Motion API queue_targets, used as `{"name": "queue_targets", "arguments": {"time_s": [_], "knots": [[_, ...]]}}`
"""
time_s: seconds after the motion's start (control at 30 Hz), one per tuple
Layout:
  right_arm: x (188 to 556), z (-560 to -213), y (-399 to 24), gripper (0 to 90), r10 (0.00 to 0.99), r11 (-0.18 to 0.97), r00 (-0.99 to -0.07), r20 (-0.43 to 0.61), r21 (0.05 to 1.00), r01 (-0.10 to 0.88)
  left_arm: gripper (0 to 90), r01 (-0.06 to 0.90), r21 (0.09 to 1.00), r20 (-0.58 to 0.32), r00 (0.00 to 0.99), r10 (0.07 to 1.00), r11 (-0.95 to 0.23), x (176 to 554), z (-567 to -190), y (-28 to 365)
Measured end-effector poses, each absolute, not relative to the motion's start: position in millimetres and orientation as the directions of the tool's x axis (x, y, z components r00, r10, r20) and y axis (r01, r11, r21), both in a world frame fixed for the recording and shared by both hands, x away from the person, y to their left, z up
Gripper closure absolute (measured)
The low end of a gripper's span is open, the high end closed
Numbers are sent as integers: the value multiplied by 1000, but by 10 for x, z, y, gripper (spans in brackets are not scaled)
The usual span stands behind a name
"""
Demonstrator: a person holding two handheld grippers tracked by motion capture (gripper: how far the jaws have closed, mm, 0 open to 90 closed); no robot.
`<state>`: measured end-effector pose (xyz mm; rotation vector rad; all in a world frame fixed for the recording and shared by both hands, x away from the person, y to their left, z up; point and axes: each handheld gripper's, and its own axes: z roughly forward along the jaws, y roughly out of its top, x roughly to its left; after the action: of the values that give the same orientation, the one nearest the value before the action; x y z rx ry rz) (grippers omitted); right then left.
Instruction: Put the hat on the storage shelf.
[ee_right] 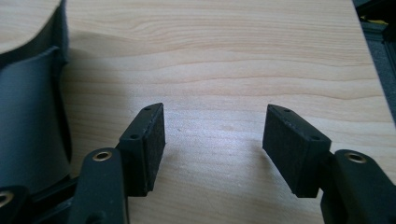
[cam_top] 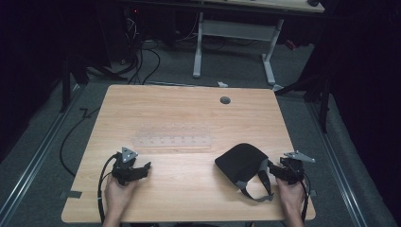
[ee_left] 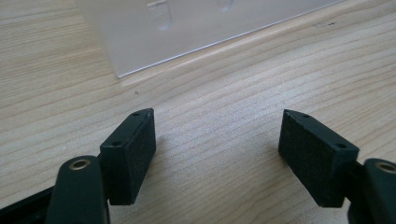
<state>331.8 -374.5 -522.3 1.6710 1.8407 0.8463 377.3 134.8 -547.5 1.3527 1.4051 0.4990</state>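
I hold my left gripper (cam_top: 142, 169) low over the pale wooden table (cam_top: 189, 109), near its front edge, with the jaws spread wide and nothing but bare wood grain between them. My right gripper (cam_top: 273, 169) rests near the right front corner, jaws also standing apart and empty. The thing I am working toward, as I judge it, is the soft black fabric cap with a grey strap (cam_top: 241, 163), which lies just beside my right gripper, its grey band (ee_right: 28, 121) showing at the left edge of the right gripper view. The clear flat plastic rack with small holes (cam_top: 172, 140) lies across the middle of the table, just beyond my left gripper, its near corner (ee_left: 140, 46) close ahead of the jaws. I take this for the start: nothing is picked up yet. Next I would swing the right gripper toward the cap's strap or rim and close on a thin fold, keeping the jaws low so the fabric does not slide away
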Motion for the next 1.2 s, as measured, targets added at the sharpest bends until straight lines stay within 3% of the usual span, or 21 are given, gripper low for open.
{"name": "queue_targets", "arguments": {"time_s": [0.47, 0.77, 1.2], "knots": [[2988, -5115, -3841, 459, 976, -46, -142, 167, 787, 615, 279, 446, 854, -393, 216, 894, 268, 3773, -5475, 1347], [2791, -4929, -3724, 444, 970, -8, -197, 141, 832, 555, 279, 446, 854, -393, 216, 894, 268, 3773, -5475, 1347], [2857, -4924, -3535, 380, 950, 37, -272, 151, 814, 580, 278, 446, 854, -393, 215, 894, 268, 3773, -5475, 1346]]}}
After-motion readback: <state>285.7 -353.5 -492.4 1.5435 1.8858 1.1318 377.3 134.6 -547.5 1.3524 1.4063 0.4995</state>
